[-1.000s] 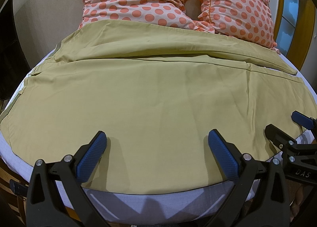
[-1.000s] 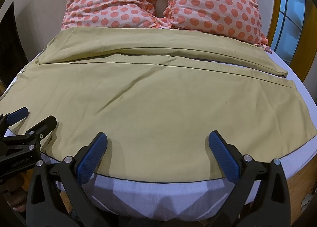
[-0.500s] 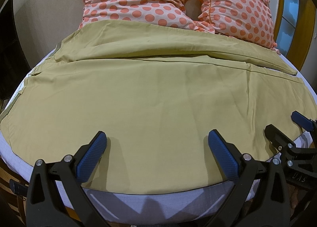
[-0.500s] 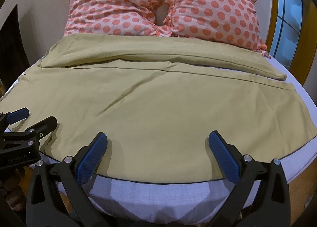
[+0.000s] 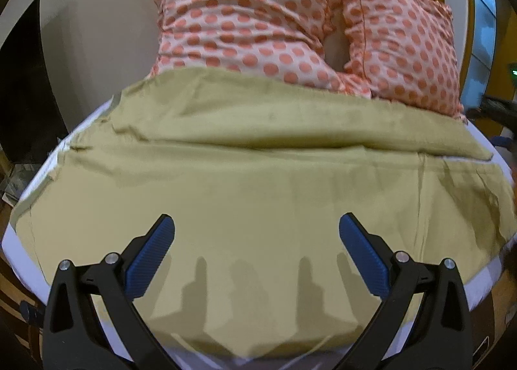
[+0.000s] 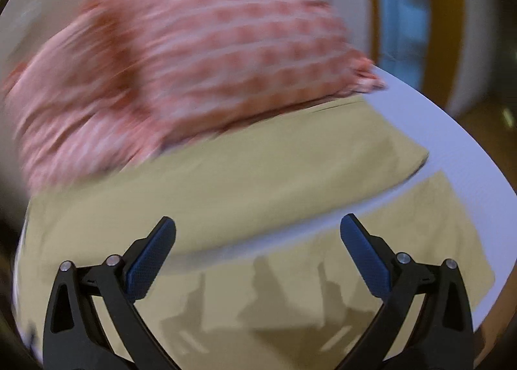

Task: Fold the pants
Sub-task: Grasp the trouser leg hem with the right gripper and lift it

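Pants (image 5: 258,208) lie spread flat across the bed (image 6: 452,131), filling the lower frame below the dotted pillows (image 5: 258,24). We judge no fold made yet. Our left tongs (image 5: 257,242) and right tongs (image 6: 258,240) gape wide, gripping nothing.

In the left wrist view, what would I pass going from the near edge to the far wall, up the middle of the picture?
gripper → near pant leg → far pant leg → polka-dot pillows → wall
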### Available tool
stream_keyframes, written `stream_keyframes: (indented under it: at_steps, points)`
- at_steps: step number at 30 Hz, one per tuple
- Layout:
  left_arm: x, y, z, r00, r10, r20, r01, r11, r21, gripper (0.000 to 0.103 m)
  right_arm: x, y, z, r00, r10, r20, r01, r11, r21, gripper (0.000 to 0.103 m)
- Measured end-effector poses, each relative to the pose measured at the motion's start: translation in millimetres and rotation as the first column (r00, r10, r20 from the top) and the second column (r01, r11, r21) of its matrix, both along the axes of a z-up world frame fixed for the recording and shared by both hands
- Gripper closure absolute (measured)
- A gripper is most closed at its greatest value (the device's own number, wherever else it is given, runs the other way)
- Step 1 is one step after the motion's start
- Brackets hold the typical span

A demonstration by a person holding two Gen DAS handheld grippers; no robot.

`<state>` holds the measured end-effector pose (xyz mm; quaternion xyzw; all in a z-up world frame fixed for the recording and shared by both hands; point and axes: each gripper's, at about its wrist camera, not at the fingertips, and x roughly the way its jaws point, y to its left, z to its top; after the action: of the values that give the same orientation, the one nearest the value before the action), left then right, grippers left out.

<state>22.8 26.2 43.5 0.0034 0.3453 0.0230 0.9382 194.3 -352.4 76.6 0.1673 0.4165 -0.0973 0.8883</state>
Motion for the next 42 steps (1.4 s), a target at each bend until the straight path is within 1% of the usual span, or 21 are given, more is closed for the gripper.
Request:
stream_keyframes:
  at_steps: [1,2,3,5,9,11,13,15,16,18,20,24,27,28,31,33,34,36,37,40,42]
  points:
    - [2.6,0.3,2.9,1.000,0.000,0.006,0.000,1.000,0.003,0.002,27.8,-17.3,-3.2,0.997,-0.071,-0.031,0.071,0.997,0.019,0.008]
    - [5.5,0.5,6.0,1.000,-0.002,0.013,0.002,1.000,0.006,0.002,51.2,-30.4,-7.6,0.990,-0.128,-0.063,0.129,0.991,0.026,0.020]
    - [9.7,0.3,9.3,1.000,-0.006,0.020,0.006,1.000,0.010,0.002,74.1,-42.6,-13.0,0.978,-0.185,-0.096,0.188,0.982,0.024,0.025]
    - [12.9,-0.3,12.4,0.999,-0.013,0.030,0.013,1.000,0.018,0.002,117.7,-61.0,-26.2,0.953,-0.265,-0.148,0.269,0.963,0.012,0.027]
    - [24.0,1.0,16.1,0.999,-0.022,0.050,0.020,0.999,0.035,0.002,169.8,-81.8,-57.3,0.895,-0.379,-0.237,0.393,0.919,0.017,0.031]
    - [28.1,3.0,15.5,0.998,-0.018,0.053,0.016,0.999,0.039,0.002,179.7,-87.3,-69.2,0.870,-0.414,-0.269,0.425,0.905,-0.020,0.031]
    - [34.1,6.4,12.8,0.999,-0.012,0.047,0.010,0.999,0.034,0.002,187.5,-83.6,-73.7,0.860,-0.437,-0.263,0.419,0.899,-0.126,0.035]
    - [39.5,10.9,9.9,0.999,-0.011,0.038,0.010,1.000,0.009,0.002,183.2,-78.1,-76.6,0.886,-0.409,-0.220,0.383,0.911,-0.150,0.050]
    - [40.3,13.1,8.7,0.999,-0.010,0.037,0.010,1.000,-0.004,0.002,179.1,-75.5,-77.3,0.900,-0.389,-0.195,0.364,0.919,-0.154,0.073]
    - [41.0,18.0,7.6,0.999,-0.011,0.040,0.013,0.999,-0.041,0.002,164.3,-78.4,-80.0,0.923,-0.358,-0.140,0.343,0.932,-0.118,0.091]
    - [39.4,22.6,7.8,0.999,-0.015,0.049,0.019,0.997,-0.081,0.002,145.1,-92.7,-83.8,0.931,-0.352,-0.094,0.350,0.936,-0.039,0.098]
    - [27.8,31.8,12.4,0.997,0.005,0.072,0.002,0.995,-0.099,0.002,98.0,-115.7,-83.1,0.934,-0.357,-0.002,0.350,0.915,0.198,0.099]
    - [16.2,39.5,18.7,0.994,0.025,0.104,-0.015,0.995,-0.095,0.002,25.9,-122.9,-65.2,0.936,-0.327,0.128,0.268,0.901,0.342,0.099]
    - [12.8,42.3,20.8,0.993,0.027,0.117,-0.016,0.995,-0.096,0.002,-12.2,-125.3,-58.0,0.933,-0.313,0.177,0.225,0.893,0.390,0.099]
    - [6.0,53.1,28.7,0.989,0.022,0.144,-0.006,0.994,-0.113,0.002,-103.0,-123.5,-48.9,0.925,-0.291,0.244,0.158,0.880,0.448,0.099]
    - [5.5,62.7,36.3,0.988,0.001,0.155,0.023,0.988,-0.151,0.002,-142.3,-116.2,-45.0,0.925,-0.297,0.237,0.150,0.858,0.491,0.099]
    - [7.3,68.1,40.7,0.987,0.000,0.159,0.027,0.985,-0.169,0.002,-163.8,-115.3,-52.1,0.928,-0.306,0.210,0.154,0.832,0.533,0.099]
    - [12.4,75.3,46.4,0.986,-0.007,0.164,0.042,0.977,-0.207,0.002,-177.1,-112.0,-62.3,0.937,-0.305,0.169,0.159,0.806,0.570,0.098]
    - [18.5,81.7,49.5,0.986,-0.019,0.163,0.061,0.965,-0.254,0.002,-178.7,-112.2,-68.3,0.946,-0.296,0.132,0.167,0.794,0.585,0.094]
    - [38.4,95.1,51.6,0.991,-0.043,0.128,0.088,0.926,-0.366,0.002,-170.4,-111.5,-85.0,0.959,-0.282,0.044,0.192,0.754,0.629,0.062]
    - [49.9,101.6,50.1,0.995,-0.032,0.099,0.069,0.914,-0.400,0.002,-167.4,-109.1,-90.4,0.959,-0.281,0.025,0.198,0.735,0.649,0.061]
